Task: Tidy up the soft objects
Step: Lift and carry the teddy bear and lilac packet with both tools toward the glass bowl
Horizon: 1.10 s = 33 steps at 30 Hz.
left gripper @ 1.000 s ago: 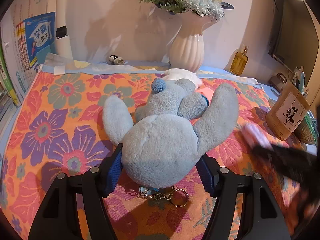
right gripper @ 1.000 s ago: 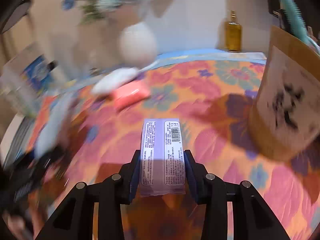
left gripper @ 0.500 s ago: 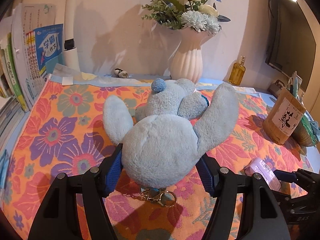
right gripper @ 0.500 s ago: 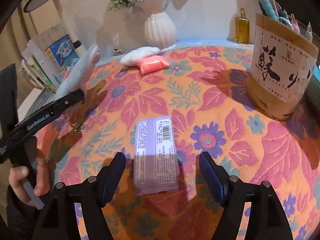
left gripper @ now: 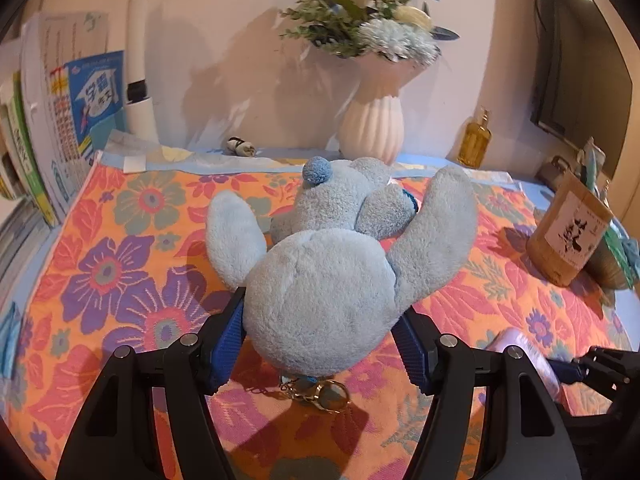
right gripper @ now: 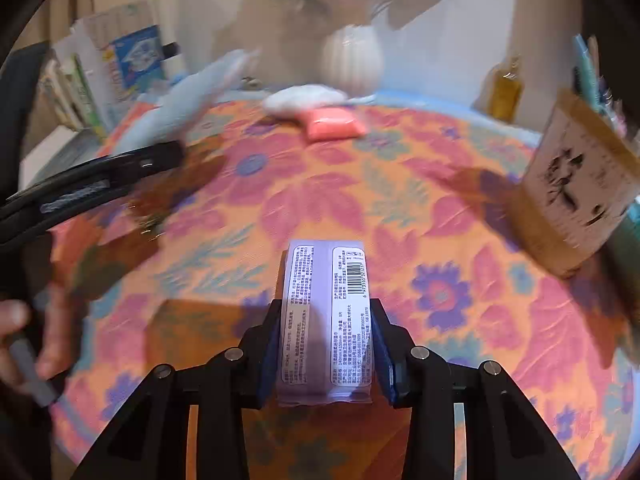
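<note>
My left gripper [left gripper: 322, 320] is shut on a light blue plush toy [left gripper: 332, 272], its blue pads pressed into the toy's round body above the floral cloth [left gripper: 120, 264]. A keyring [left gripper: 328, 394] hangs under the toy. My right gripper [right gripper: 326, 332] is shut on a lilac tissue pack [right gripper: 326, 312] with printed text and a barcode; the pack also shows in the left wrist view [left gripper: 528, 356]. A pink pack [right gripper: 334, 128] and a white soft object [right gripper: 304, 100] lie at the far side of the cloth.
A white vase of flowers [left gripper: 372, 120] and an amber bottle [left gripper: 474, 142] stand by the back wall. A brown cylindrical holder [left gripper: 568, 236] stands at the right. Books [left gripper: 60, 128] stand at the left edge.
My right gripper was open around the lilac pack half a second ago and has shut on it again. The left gripper has kept the plush toy and lifted its view slightly.
</note>
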Each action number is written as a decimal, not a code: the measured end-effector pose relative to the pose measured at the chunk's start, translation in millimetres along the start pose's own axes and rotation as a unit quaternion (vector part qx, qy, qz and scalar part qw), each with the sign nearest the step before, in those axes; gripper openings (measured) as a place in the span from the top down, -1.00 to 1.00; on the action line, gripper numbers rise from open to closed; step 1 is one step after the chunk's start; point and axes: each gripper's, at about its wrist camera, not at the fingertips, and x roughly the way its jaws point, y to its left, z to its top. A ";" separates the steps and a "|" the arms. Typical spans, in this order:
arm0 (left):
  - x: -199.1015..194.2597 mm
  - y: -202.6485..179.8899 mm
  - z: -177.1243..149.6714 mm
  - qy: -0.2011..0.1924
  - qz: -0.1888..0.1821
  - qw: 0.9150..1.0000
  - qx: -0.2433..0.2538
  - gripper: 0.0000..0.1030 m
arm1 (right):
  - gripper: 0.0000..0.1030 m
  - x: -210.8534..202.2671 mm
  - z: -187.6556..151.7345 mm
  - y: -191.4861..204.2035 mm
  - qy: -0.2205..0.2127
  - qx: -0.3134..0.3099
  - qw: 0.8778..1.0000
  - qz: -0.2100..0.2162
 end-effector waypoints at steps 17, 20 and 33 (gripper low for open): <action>-98.1 -212.4 137.5 -0.096 -0.153 0.975 0.129 -0.27 | 0.24 -194.1 5.8 -159.3 -0.173 0.175 0.969 0.015; -92.1 -270.3 153.7 -0.087 -0.175 0.965 0.173 -0.27 | 0.24 -216.4 3.6 -203.2 -0.197 0.234 0.952 -0.020; 22.3 -439.1 162.4 0.064 -0.232 0.936 0.255 -0.29 | 0.24 -205.8 15.2 -325.5 -0.192 0.422 0.876 -0.132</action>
